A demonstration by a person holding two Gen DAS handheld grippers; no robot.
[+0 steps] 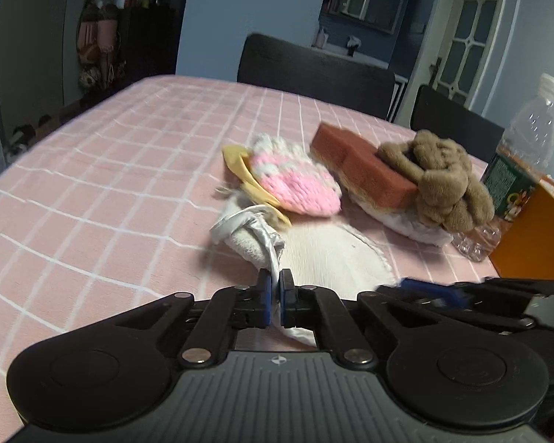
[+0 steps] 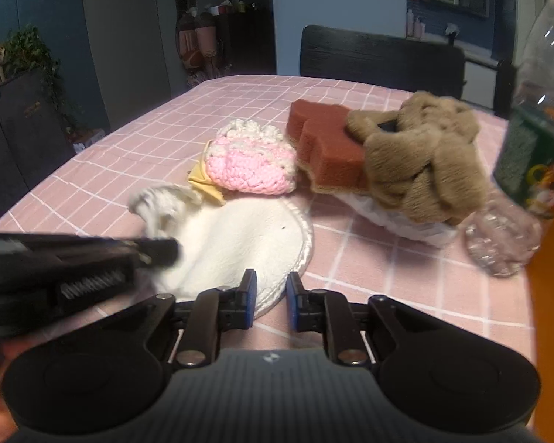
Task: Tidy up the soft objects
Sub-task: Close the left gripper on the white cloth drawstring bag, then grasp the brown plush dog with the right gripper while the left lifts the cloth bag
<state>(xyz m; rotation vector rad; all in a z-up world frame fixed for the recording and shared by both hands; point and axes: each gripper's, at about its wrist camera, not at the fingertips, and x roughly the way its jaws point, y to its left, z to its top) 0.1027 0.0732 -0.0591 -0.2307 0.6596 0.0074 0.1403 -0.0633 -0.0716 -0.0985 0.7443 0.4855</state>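
On the pink checked table (image 1: 92, 184), the left gripper (image 1: 276, 297) pinches the round white fleece cloth (image 2: 240, 236); the right gripper (image 2: 271, 304), fingers spread, sits at its near edge.

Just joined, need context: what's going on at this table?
A person is sorting soft items on a pink checked tablecloth. The left hand-held gripper is shut on a fold of the white cloth; the right hand-held gripper is open at the cloth's near edge. Behind lie a pink-and-white crocheted piece, a reddish-brown sponge and a brown plush item.
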